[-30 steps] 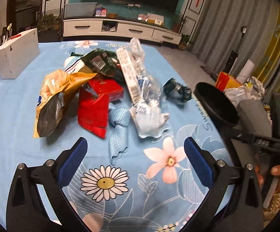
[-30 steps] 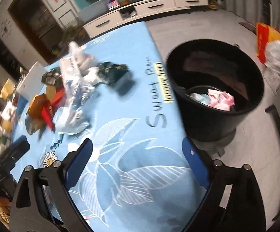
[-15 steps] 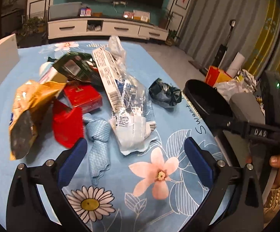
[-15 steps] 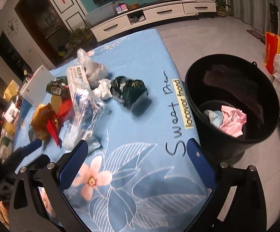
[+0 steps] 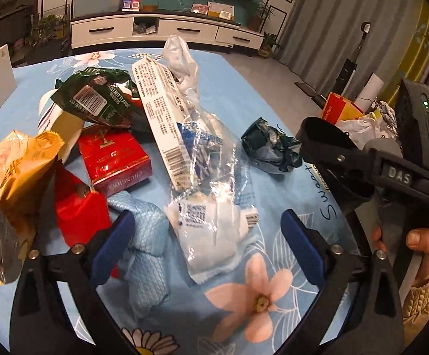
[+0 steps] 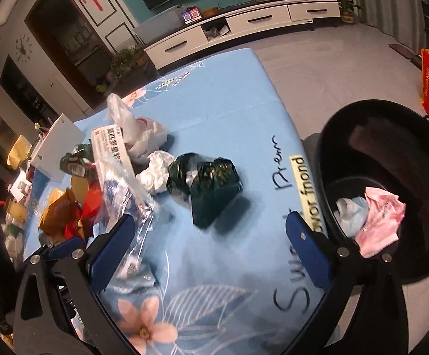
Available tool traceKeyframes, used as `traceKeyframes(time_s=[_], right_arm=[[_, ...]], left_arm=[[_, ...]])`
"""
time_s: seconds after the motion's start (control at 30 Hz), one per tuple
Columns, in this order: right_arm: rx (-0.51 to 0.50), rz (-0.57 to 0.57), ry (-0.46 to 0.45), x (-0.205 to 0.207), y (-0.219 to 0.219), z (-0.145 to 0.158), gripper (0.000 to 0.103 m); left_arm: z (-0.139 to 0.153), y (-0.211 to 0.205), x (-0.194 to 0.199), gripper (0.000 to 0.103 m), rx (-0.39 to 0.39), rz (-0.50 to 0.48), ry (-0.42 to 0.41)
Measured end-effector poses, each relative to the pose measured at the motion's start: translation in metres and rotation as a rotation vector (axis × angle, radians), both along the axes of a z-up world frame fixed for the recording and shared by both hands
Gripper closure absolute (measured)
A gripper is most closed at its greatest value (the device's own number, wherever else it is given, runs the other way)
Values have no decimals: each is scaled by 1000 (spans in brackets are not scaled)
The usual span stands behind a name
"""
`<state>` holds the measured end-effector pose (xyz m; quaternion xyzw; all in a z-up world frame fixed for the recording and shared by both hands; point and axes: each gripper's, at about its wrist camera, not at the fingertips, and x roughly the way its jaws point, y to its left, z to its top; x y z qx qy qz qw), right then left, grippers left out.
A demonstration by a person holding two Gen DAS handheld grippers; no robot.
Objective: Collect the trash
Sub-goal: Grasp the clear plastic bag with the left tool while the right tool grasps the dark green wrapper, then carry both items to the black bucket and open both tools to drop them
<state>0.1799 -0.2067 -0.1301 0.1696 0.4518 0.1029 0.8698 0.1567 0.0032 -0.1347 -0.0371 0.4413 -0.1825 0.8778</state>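
Note:
Trash lies piled on the blue flowered tablecloth (image 5: 238,94). A clear plastic wrapper with a white label (image 5: 190,153) lies in the middle, its near end between the fingers of my open left gripper (image 5: 205,242). Beside it are a red box (image 5: 114,156), a gold bag (image 5: 13,183), a green wafer wrapper (image 5: 96,97) and a blue cloth (image 5: 146,251). A crumpled dark green wrapper (image 6: 208,186) lies ahead of my open, empty right gripper (image 6: 211,254); it also shows in the left wrist view (image 5: 270,148). The black bin (image 6: 392,183) stands right of the table.
The bin holds pink (image 6: 383,216) and pale blue trash. A white box (image 6: 56,148) stands at the table's far left. A white crumpled paper (image 6: 155,171) and white bag (image 6: 131,130) lie behind the dark wrapper. A TV cabinet (image 5: 167,29) lines the far wall.
Both grippers have moved forward toward the pile. The clear wrapper's end now lies between my left fingers, and the dark green wrapper is closer to my right gripper.

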Motion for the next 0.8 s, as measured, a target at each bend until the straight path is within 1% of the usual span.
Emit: traceKeyframes(time_s=[0.07, 0.1, 0.17, 0.23, 0.27, 0.33, 0.4, 0.47, 0.5, 0.53, 0.57, 0.63, 0.67, 0.7, 0.73, 0.8], right_arm=[[0, 6, -6, 8, 2, -3, 3], [-3, 7, -8, 11, 4, -4, 3], [5, 13, -18, 16, 6, -5, 3], [4, 20, -25, 21, 10, -6, 7], [1, 23, -27, 22, 11, -6, 9], [-12, 31, -27, 26, 14, -7, 18], [-20, 43, -25, 28, 18, -9, 24], [-35, 47, -23, 29, 19, -10, 32], [-42, 49, -21, 28, 20, -11, 40], [-45, 50, -19, 28, 21, -11, 45], [-47, 50, -21, 27, 21, -11, 46], [-53, 51, -28, 25, 21, -10, 55], [-49, 52, -27, 24, 21, -9, 57], [-50, 51, -29, 24, 21, -8, 68], [-58, 48, -34, 22, 21, -7, 72], [-50, 46, -36, 19, 19, -6, 74]], left_arm=[[0, -2, 4, 26, 5, -10, 2], [-1, -3, 6, 29, 8, -18, 4], [-3, -6, 11, 41, 17, -22, 14], [-3, -6, 13, 51, 15, -27, 21], [-4, -7, 13, 54, 14, -32, 25], [-5, -8, 13, 59, 23, -40, 28], [-6, -10, 12, 60, 20, -46, 30], [-5, -10, 11, 74, 13, -48, 33], [-5, -10, 11, 75, 8, -48, 36], [-5, -11, 10, 78, 6, -49, 36], [-4, -11, 9, 83, 4, -52, 35], [-2, -12, 6, 87, -3, -58, 31], [0, -13, 4, 89, -10, -60, 27], [1, -14, 2, 89, -16, -63, 23], [2, -14, 3, 90, -19, -65, 21], [6, -15, -1, 91, -26, -74, 12]])
